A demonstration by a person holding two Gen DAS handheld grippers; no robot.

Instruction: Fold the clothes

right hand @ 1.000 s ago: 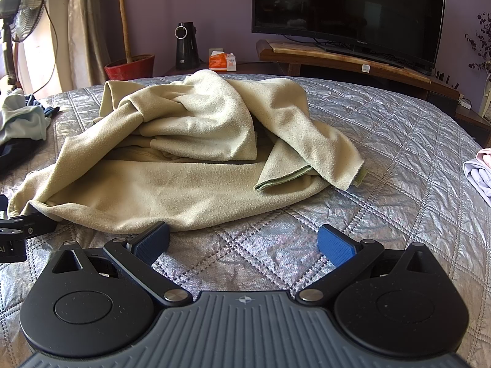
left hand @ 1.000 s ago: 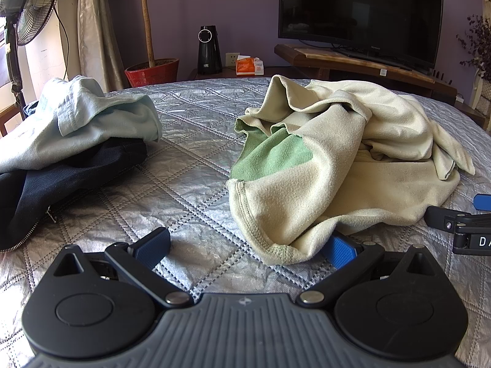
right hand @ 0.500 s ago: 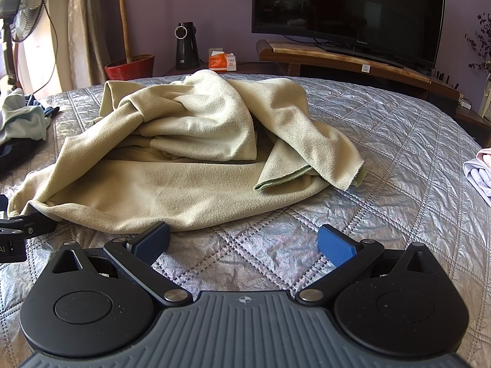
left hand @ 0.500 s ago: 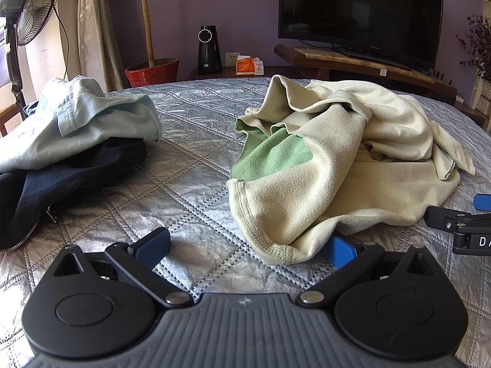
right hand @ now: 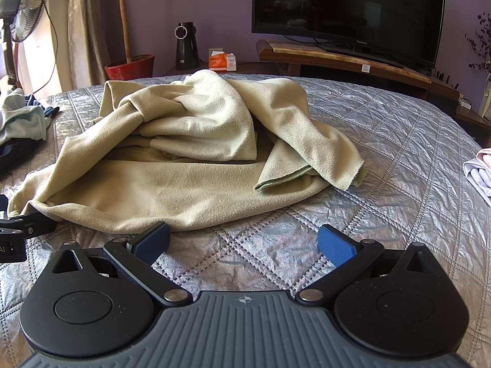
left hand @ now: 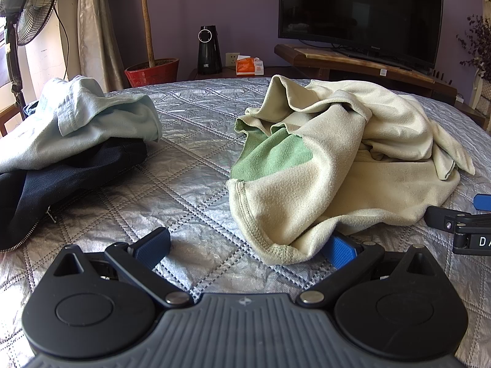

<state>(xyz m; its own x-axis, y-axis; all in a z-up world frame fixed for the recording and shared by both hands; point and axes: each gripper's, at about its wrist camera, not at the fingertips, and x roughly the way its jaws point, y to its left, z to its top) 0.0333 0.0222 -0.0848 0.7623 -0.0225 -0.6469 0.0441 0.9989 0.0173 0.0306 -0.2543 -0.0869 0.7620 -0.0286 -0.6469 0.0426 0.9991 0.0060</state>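
A crumpled cream fleece garment (left hand: 353, 159) with a green inner side lies on the quilted silver bedspread (left hand: 190, 159). In the right wrist view the same garment (right hand: 184, 165) spreads ahead and to the left. My left gripper (left hand: 248, 247) is open low over the bed, and the garment's stitched hem corner drapes over its right blue pad (left hand: 339, 250). My right gripper (right hand: 244, 242) is open with nothing between its fingers, its left pad (right hand: 152, 240) at the garment's front edge. Each gripper shows at the edge of the other's view.
A pale blue garment (left hand: 76, 119) lies on a dark navy zipped one (left hand: 46, 190) at the left. A pink-white folded item (right hand: 480, 168) sits at the bed's right edge. Beyond the bed stand a fan (left hand: 27, 9), a potted plant (left hand: 152, 72) and a television (left hand: 359, 15).
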